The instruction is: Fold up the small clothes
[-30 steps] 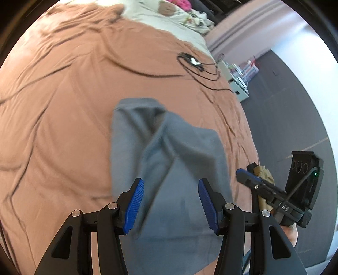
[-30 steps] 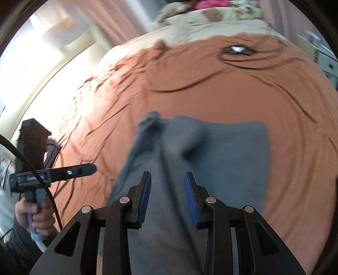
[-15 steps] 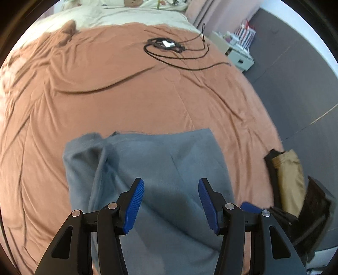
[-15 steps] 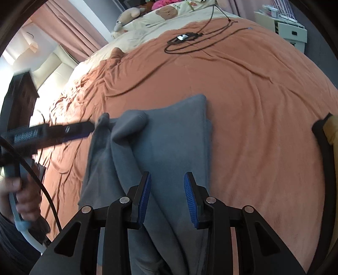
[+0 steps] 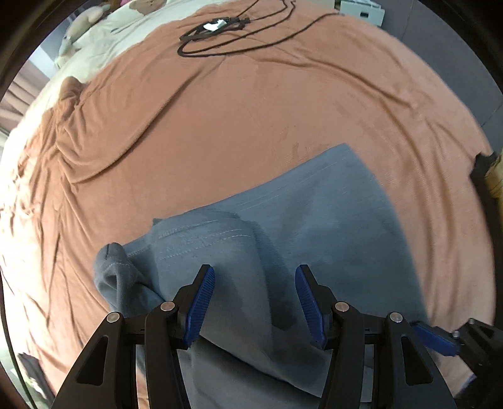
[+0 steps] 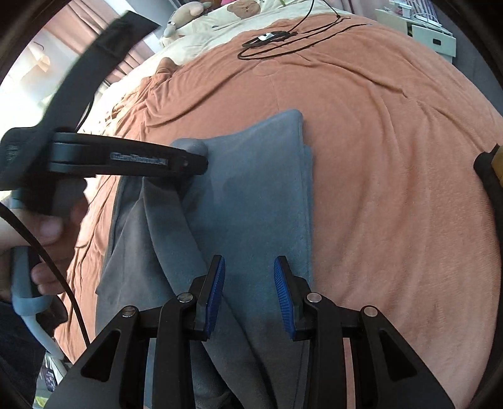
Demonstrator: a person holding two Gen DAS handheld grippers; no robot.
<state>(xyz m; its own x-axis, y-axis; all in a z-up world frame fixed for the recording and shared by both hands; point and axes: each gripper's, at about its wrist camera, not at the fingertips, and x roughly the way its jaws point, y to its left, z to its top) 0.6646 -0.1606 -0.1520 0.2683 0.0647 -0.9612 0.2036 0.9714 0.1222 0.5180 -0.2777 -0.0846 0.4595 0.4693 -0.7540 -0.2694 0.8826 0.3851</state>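
Note:
A grey-blue garment (image 5: 314, 226) lies partly folded on the rust-brown bedspread (image 5: 220, 110), with a rumpled flap on its left side. It also shows in the right wrist view (image 6: 251, 195). My left gripper (image 5: 254, 302) is open just above the garment's near part, nothing between its blue pads. In the right wrist view the left gripper (image 6: 198, 162) reaches in from the left over the garment's upper left fold. My right gripper (image 6: 249, 294) is open and empty over the garment's near right part; its blue tip (image 5: 437, 338) shows at the lower right of the left wrist view.
A black cable with a small white device (image 5: 217, 25) lies coiled at the far side of the bed. Cream pillows and a stuffed toy (image 6: 188, 9) sit at the head. A white drawer unit (image 6: 421, 28) stands at the far right. A tan and black object (image 5: 490, 176) sits at the bed's right edge.
Both grippers have moved lower and closer over the garment. The left gripper has swung right across the garment's left fold. Both stay open.

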